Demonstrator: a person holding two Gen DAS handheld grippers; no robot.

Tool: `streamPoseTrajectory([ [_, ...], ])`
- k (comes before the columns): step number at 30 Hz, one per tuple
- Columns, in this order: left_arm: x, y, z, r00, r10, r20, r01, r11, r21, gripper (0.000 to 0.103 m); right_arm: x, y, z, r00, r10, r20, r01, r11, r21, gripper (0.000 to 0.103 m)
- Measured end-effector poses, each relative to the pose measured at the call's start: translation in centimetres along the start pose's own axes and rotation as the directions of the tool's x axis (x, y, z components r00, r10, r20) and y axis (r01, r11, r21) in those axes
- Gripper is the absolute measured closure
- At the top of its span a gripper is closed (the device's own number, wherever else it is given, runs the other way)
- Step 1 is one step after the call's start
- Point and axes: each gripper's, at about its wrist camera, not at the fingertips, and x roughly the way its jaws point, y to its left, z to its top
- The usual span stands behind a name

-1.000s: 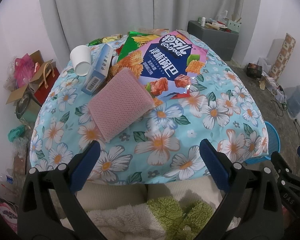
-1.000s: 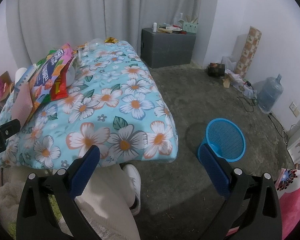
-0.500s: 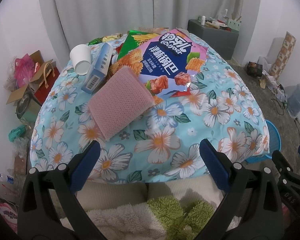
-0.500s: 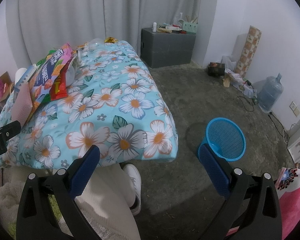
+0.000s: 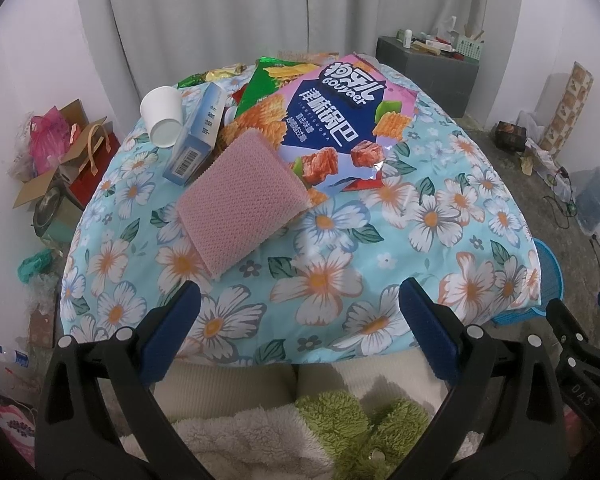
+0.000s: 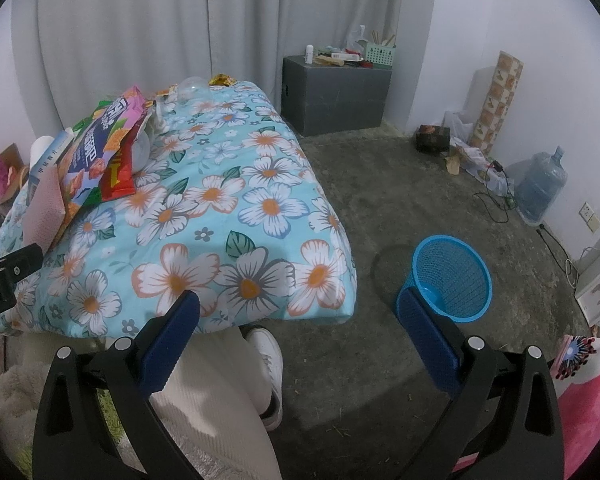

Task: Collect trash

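Left gripper [image 5: 299, 304] hangs over the near edge of the table's floral tablecloth [image 5: 440, 216], jaws spread wide with nothing between them. Right gripper [image 6: 298, 312] likewise spread and empty, held off the table's near right corner, above the concrete floor [image 6: 380, 184]. Trash sits piled on the far left part of the table: a pink textured pouch [image 5: 242, 204] nearest, its upper corner lying over a large pink-and-navy snack bag [image 5: 342, 120]; a green snack bag [image 5: 266, 84] underneath that; a light blue carton [image 5: 196, 140] tilted just left of the pouch; a white paper cup [image 5: 162, 114] on its side touching the carton. Blue mesh wastebasket [image 6: 452, 276] stands on the floor right of the table, upright; contents hard to make out. Person's cream trouser leg [image 6: 216, 396] and white shoe [image 6: 268, 364] below the table edge.
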Motion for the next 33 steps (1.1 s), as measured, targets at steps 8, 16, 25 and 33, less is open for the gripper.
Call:
streamPoseTrajectory([
  [8, 0.01, -0.01, 0.02, 1.000, 0.001, -0.002, -0.001, 1.000, 0.001, 0.009, 0.00, -0.05, 0.00, 1.000, 0.001, -0.001, -0.001, 1.000, 0.000, 0.006],
  [16, 0.08, 0.27, -0.44, 1.000, 0.002, -0.004, -0.002, 1.000, 0.001, 0.009, 0.10, -0.17, 0.03, 1.000, 0.002, -0.001, -0.002, 1.000, 0.002, 0.006],
  [25, 0.10, 0.16, -0.35, 1.000, 0.003, -0.006, -0.003, 1.000, 0.001, 0.009, -0.05, -0.05, -0.05, 1.000, 0.003, -0.001, -0.003, 1.000, 0.002, 0.006],
  [33, -0.12, 0.60, -0.58, 1.000, -0.006, 0.013, 0.006, 1.000, 0.010, 0.009, 0.11, -0.16, 0.53, 1.000, 0.001, 0.010, -0.001, 1.000, 0.013, 0.006],
])
